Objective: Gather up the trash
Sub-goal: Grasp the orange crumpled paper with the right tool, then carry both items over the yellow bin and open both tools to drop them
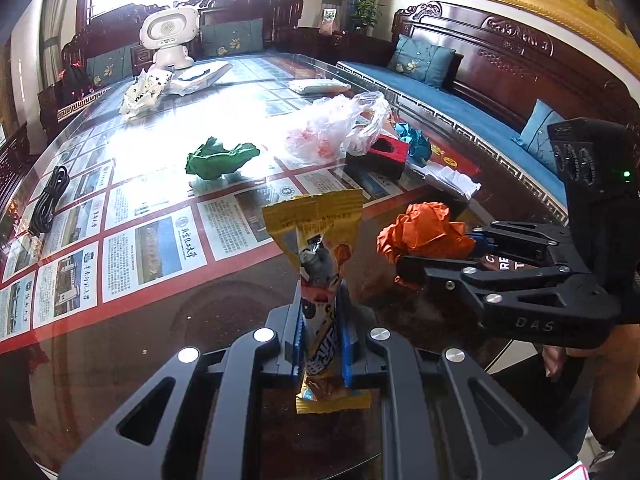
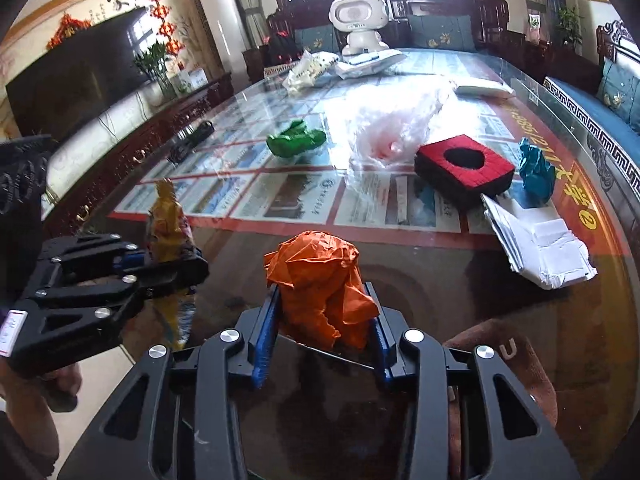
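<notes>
- Left wrist view looks forward, low and close over the glass-topped table (image 1: pixel 132 308).
- Right wrist view does likewise; both share the crumpled green paper (image 1: pixel 220 157) (image 2: pixel 295 137).

Snack wrapper (image 1: pixel 320 264): yellow with black, red and white print. Crumpled paper balls: orange (image 2: pixel 320 276), green (image 2: pixel 295 139), teal (image 2: pixel 535 168). Box (image 2: pixel 464 168): red top, black round hole, black sides. Plastic bag (image 2: pixel 394 128): translucent, pink-tinted. Gripper pads (image 2: pixel 264 340): blue. Table (image 2: pixel 440 288): dark brown under glass, with red-bordered printed sheets.
</notes>
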